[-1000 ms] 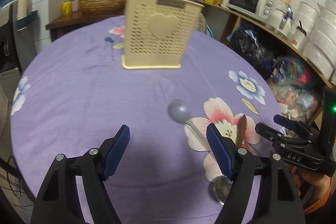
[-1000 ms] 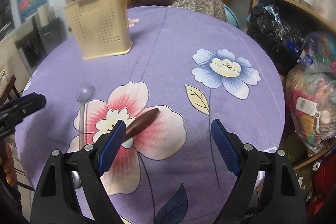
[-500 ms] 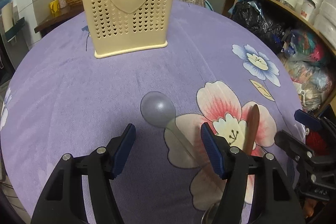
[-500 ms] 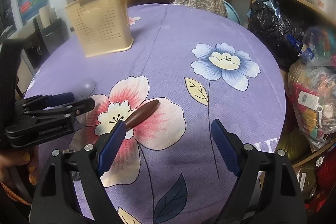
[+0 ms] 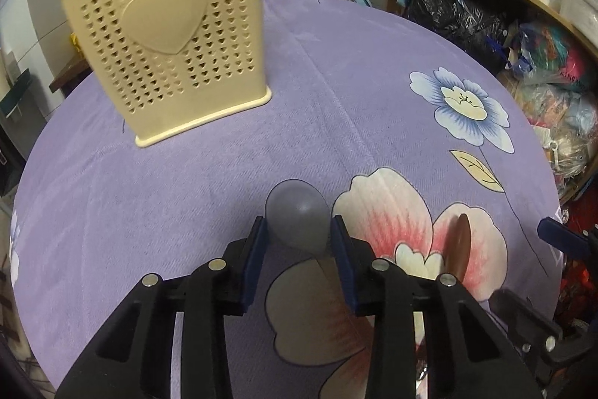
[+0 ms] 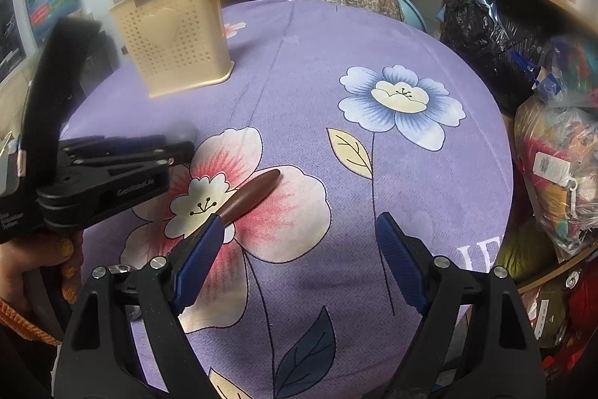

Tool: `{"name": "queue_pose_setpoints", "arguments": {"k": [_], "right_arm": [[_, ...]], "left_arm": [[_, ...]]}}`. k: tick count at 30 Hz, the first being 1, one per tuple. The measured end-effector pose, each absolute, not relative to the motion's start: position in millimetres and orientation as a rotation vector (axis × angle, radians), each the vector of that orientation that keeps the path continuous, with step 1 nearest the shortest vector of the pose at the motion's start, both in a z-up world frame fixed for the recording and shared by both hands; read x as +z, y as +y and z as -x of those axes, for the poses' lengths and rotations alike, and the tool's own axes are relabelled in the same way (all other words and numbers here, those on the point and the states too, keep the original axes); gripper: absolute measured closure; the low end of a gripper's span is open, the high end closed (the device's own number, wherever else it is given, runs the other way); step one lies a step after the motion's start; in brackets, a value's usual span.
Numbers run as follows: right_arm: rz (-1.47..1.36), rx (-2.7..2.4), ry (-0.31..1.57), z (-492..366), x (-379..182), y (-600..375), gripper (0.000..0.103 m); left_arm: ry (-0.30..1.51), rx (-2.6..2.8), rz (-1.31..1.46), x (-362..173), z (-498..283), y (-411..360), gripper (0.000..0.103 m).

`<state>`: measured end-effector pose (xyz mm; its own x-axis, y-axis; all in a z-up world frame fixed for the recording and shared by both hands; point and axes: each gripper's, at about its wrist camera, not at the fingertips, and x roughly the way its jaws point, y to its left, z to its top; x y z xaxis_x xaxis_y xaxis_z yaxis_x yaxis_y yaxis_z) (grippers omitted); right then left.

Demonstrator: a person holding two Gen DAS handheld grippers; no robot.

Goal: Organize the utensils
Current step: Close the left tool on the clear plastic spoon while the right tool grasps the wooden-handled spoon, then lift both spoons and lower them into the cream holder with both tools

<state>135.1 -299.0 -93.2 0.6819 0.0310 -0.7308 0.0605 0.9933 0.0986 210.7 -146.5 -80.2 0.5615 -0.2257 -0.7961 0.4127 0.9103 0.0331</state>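
left tongs (image 5: 299, 234) pinch grey spoon (image 5: 297, 223) by its rounded bowl, low over desk (image 5: 187, 174) | right tongs (image 6: 299, 245) gape empty beside brown handle (image 6: 250, 195) | holder (image 5: 168, 36) well apart | risk: smooth bowl may slip out during lift

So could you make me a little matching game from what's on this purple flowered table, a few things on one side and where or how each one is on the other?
Things:
1. grey plastic spoon
2. cream perforated plastic holder with a heart
3. brown wooden handle
4. right gripper

States:
A. standing upright at the far side of the tablecloth
B. lying across the pink flower print
C. open, holding nothing
D. bowl pinched between the left gripper's blue pads

Pairs: 1-D, 2-A, 3-B, 4-C
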Motion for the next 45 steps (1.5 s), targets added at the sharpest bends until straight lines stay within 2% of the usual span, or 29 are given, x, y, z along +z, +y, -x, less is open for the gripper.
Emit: {"name": "queue_pose_setpoints", "arguments": {"k": [3, 11, 14, 16, 21, 29, 36, 41, 45], "right_arm": [[-0.122, -0.014, 0.824, -135, -94, -299, 0.02], [-0.137, -0.02, 0.837, -134, -96, -304, 0.02], [-0.137, -0.024, 0.835, -132, -95, -304, 0.02], [-0.136, -0.027, 0.836, -132, -95, -305, 0.02], [-0.141, -0.03, 0.843, -133, -96, -305, 0.02], [-0.182, 0.037, 0.868, -143, -94, -295, 0.021], [-0.177, 0.089, 0.921, -157, -99, -272, 0.04], [-0.154, 0.076, 0.935, -163, -99, -261, 0.044], [-0.137, 0.054, 0.937, -171, -100, -257, 0.057]], "left_arm": [[0.921, -0.391, -0.25, -80, -216, -154, 0.067], [0.939, -0.386, -0.233, -81, -218, -161, 0.057], [0.932, -0.392, -0.243, -82, -219, -166, 0.06], [0.926, -0.395, -0.249, -81, -220, -169, 0.066], [0.928, -0.424, -0.231, -79, -227, -170, 0.067], [0.833, -0.408, -0.198, -51, -230, -120, 0.067], [0.86, -0.356, -0.177, -61, -215, -73, 0.067], [0.868, -0.336, -0.162, -68, -206, -61, 0.067], [0.872, -0.339, -0.159, -73, -203, -65, 0.067]]}}
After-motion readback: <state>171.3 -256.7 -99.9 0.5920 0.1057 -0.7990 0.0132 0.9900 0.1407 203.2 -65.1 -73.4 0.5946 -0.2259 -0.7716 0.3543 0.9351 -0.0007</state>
